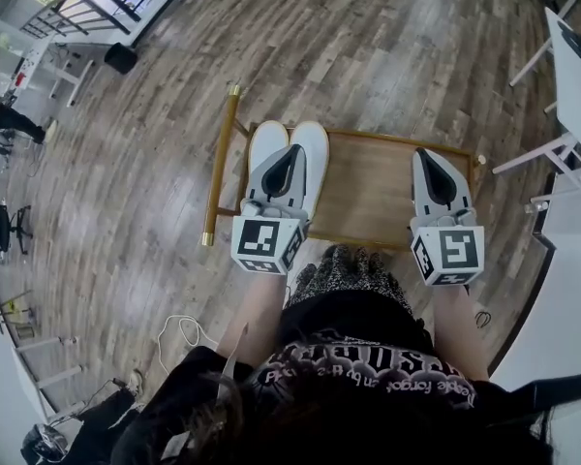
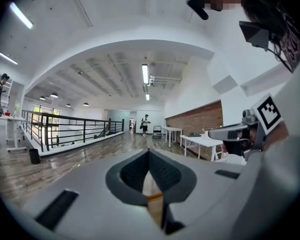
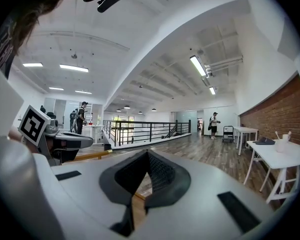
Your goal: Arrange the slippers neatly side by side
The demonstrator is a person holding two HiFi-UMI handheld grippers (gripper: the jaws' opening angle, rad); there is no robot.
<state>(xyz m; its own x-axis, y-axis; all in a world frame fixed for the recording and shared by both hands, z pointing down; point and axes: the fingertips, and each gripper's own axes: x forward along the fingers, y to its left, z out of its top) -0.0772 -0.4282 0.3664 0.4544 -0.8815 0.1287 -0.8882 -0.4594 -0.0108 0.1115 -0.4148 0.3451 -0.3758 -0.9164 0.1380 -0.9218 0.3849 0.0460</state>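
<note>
Two white slippers lie side by side at the left end of a low wooden shelf (image 1: 368, 187), the left slipper (image 1: 262, 145) touching the right slipper (image 1: 317, 153). My left gripper (image 1: 289, 153) hovers over the pair, its jaws shut with nothing between them. My right gripper (image 1: 424, 155) is held over the shelf's right end, also shut and empty. In the left gripper view the closed jaws of the left gripper (image 2: 149, 152) point out level across the room; the right gripper view shows the right gripper (image 3: 148, 153) the same way. The slippers are hidden in both gripper views.
A brass-coloured rail (image 1: 220, 168) runs along the shelf's left side. White tables (image 1: 573, 71) stand at the right, a black bin (image 1: 121, 58) at the far left by a railing. A white cable (image 1: 179, 332) lies on the wood floor. People stand far off.
</note>
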